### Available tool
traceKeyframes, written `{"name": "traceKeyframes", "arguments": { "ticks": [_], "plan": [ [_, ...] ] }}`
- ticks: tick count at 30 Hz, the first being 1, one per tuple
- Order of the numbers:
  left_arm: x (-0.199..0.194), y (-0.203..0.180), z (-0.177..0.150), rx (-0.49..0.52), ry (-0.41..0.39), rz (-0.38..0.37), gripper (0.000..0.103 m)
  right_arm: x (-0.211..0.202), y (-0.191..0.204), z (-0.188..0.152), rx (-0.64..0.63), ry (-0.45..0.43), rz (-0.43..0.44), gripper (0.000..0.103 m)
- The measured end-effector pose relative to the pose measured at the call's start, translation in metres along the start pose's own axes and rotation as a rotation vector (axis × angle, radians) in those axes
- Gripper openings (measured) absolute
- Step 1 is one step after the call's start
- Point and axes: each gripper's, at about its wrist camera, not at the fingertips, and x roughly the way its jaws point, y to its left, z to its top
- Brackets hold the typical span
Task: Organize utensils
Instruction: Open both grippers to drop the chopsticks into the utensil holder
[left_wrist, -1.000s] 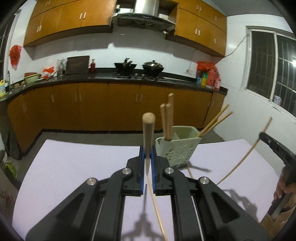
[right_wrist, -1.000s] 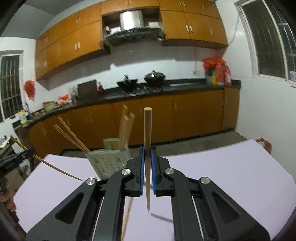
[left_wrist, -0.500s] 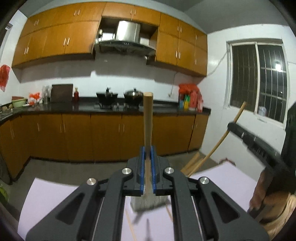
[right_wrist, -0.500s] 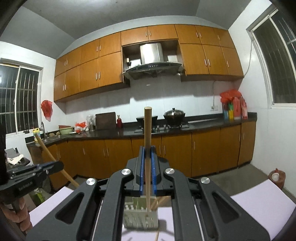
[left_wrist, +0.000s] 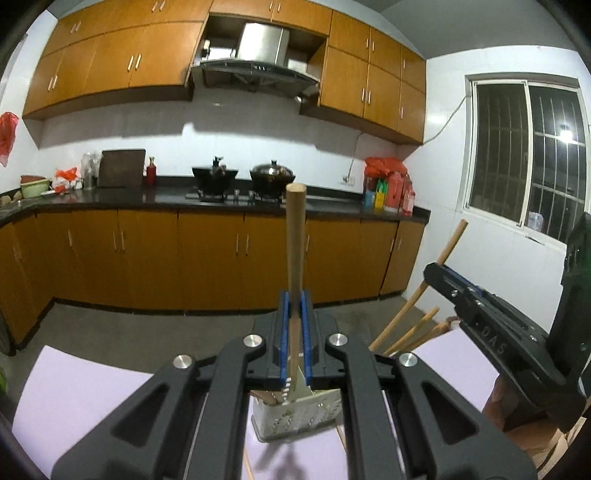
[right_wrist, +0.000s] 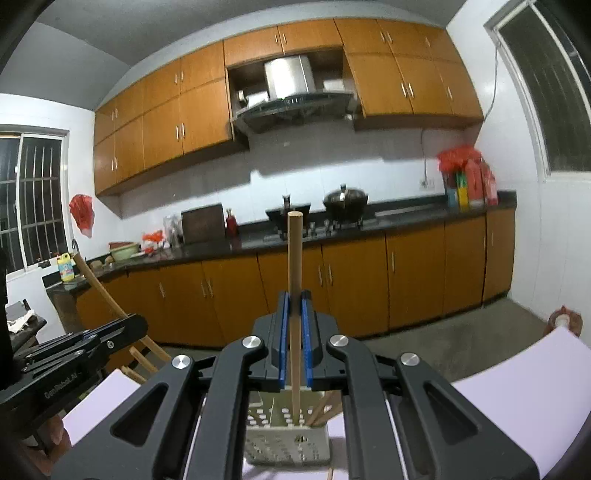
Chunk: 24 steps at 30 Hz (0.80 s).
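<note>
Each gripper, left (left_wrist: 294, 332) and right (right_wrist: 294, 332), is clamped on an upright chopstick (left_wrist: 295, 254) (tips down) over the holder (right_wrist: 288, 443) on the desk (right_wrist: 517, 398).

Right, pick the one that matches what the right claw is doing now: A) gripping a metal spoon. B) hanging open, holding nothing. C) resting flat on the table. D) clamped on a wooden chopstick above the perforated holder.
D: the right claw grips an upright wooden chopstick, its lower end reaching into the perforated holder.
</note>
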Motion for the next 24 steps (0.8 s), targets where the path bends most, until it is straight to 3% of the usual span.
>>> {"name": "traceKeyframes", "arguments": {
  "ticks": [4, 8, 14, 17, 21, 24],
  "plan": [
    [0.008, 0.004, -0.007, -0.009, 0.021, 0.002, 0.010, 0.000, 0.000, -0.003, 0.011, 0.038, 0.015, 0.010],
    [0.006, 0.005, -0.009, -0.012, 0.017, 0.008, 0.014, -0.012, 0.000, 0.001, 0.003, 0.024, 0.011, 0.029],
    [-0.014, 0.009, -0.008, -0.038, -0.005, 0.012, 0.015, -0.036, 0.001, 0.011, -0.004, 0.004, -0.003, 0.031],
    [-0.036, 0.013, -0.010, -0.048, -0.019, 0.021, 0.021, -0.058, -0.008, 0.009, 0.011, 0.006, -0.023, 0.035],
    [-0.066, 0.022, -0.031, -0.065, 0.002, 0.061, 0.024, -0.077, -0.026, -0.017, 0.031, 0.077, -0.072, 0.036],
    [-0.077, 0.031, -0.064, -0.064, 0.057, 0.120, 0.028, -0.072, -0.040, -0.059, 0.049, 0.222, -0.102, 0.036]
  ]
}}
